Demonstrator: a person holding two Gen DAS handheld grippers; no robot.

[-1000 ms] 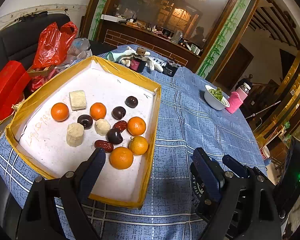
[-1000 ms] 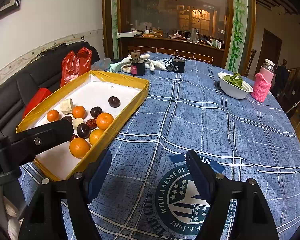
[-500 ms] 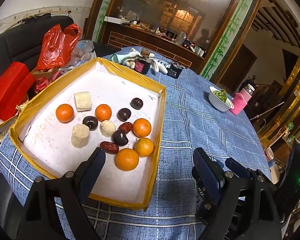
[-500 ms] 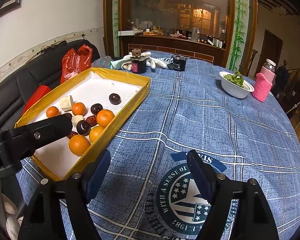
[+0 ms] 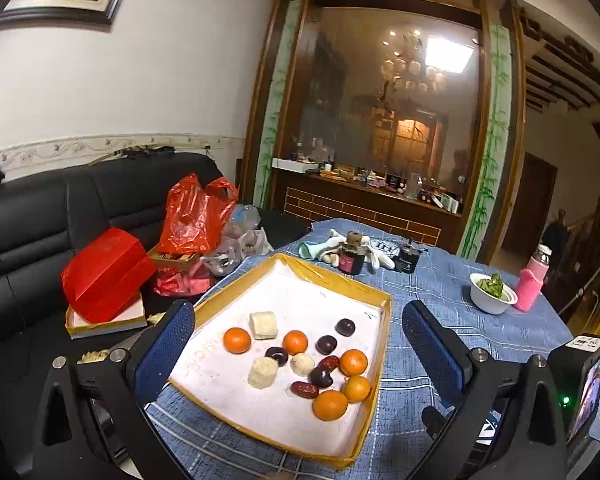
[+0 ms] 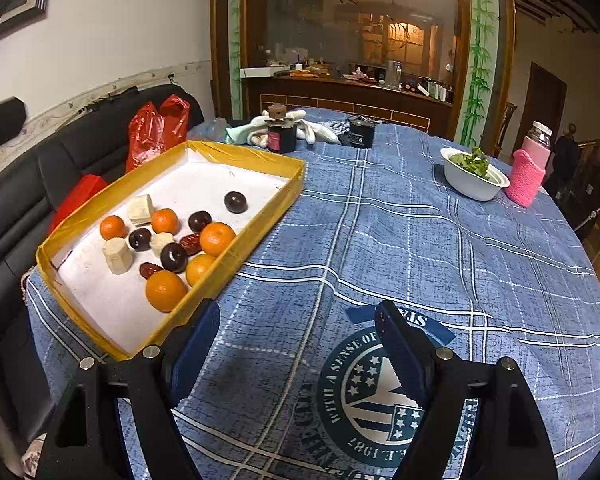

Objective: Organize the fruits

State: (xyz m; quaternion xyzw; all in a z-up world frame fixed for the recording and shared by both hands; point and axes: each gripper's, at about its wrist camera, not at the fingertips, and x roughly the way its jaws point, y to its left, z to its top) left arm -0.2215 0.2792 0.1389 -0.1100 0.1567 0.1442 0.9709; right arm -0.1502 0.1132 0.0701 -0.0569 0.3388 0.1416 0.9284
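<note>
Blue plaid cloth (image 6: 380, 220) covers the round table, and most of it lies bare from the printed emblem (image 6: 380, 400) out to the far rim. A yellow-walled tray (image 6: 260, 216) sits at the table's 9 o'clock side, its outer corner near the cloth's edge above the black sofa (image 5: 28, 232). Inside it, oranges (image 6: 217, 239), dark round fruits (image 6: 173, 257), red dates (image 6: 151, 269) and pale blocks (image 6: 117, 255) cluster toward the tray's near long wall. At 12 o'clock stand two dark jars (image 6: 282, 136) beside white gloves (image 6: 320, 133); at 2 o'clock a white bowl (image 6: 474, 180) touches a pink-sleeved bottle (image 6: 526, 172).

The right gripper (image 6: 296, 344) hangs wide apart over bare cloth, nothing between its pads. The left gripper (image 5: 296, 348) frames the tray, jaws opening with nothing gripped.

Against a second ago, the left wrist view has tipped up: wall, picture frame and sofa now fill its top half, and the tray sits lower. The right wrist view matches, except the left gripper's finger no longer crosses the tray.
</note>
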